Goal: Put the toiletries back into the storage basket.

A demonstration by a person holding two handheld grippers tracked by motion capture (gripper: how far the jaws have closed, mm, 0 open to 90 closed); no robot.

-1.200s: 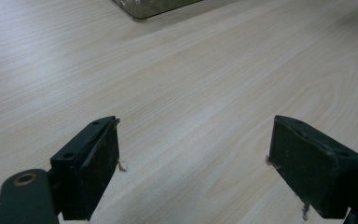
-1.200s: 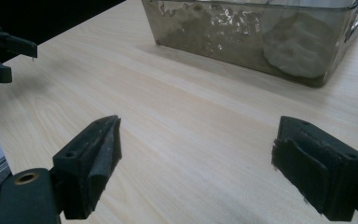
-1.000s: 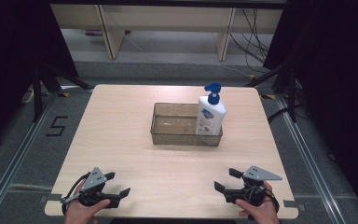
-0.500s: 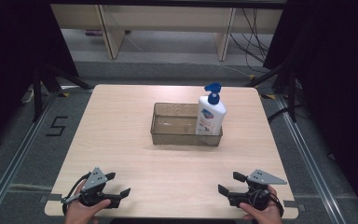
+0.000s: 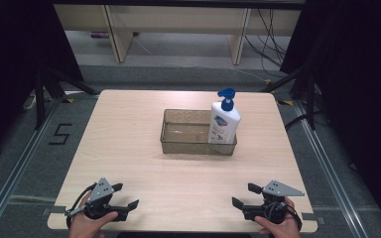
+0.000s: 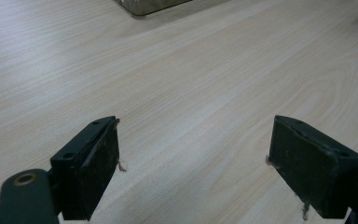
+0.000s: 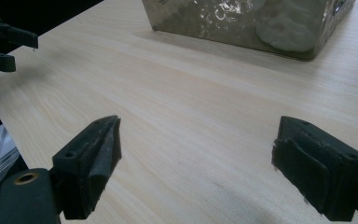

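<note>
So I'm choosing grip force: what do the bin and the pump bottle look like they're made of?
The bin looks like clear, smoke-tinted hard plastic: you see through its walls, which glint glossy. The pump bottle seems opaque white plastic, smooth, with a printed label and a blue pump. Neither can be confirmed by look alone.

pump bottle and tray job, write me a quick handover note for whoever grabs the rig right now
Left hand-held gripper: open, holding nothing, low over the near left edge of the table.
Right hand-held gripper: open, holding nothing, at the near right edge.
Things: the clear tray sits mid-table. The white pump bottle with a blue pump stands upright in the tray's right end.
Done: nothing is gripped; both grippers are well short of the tray.
Left: probably reaching in for the bottle, and the right gripper looks nearer to it. The rest of the tray looks empty.
</note>
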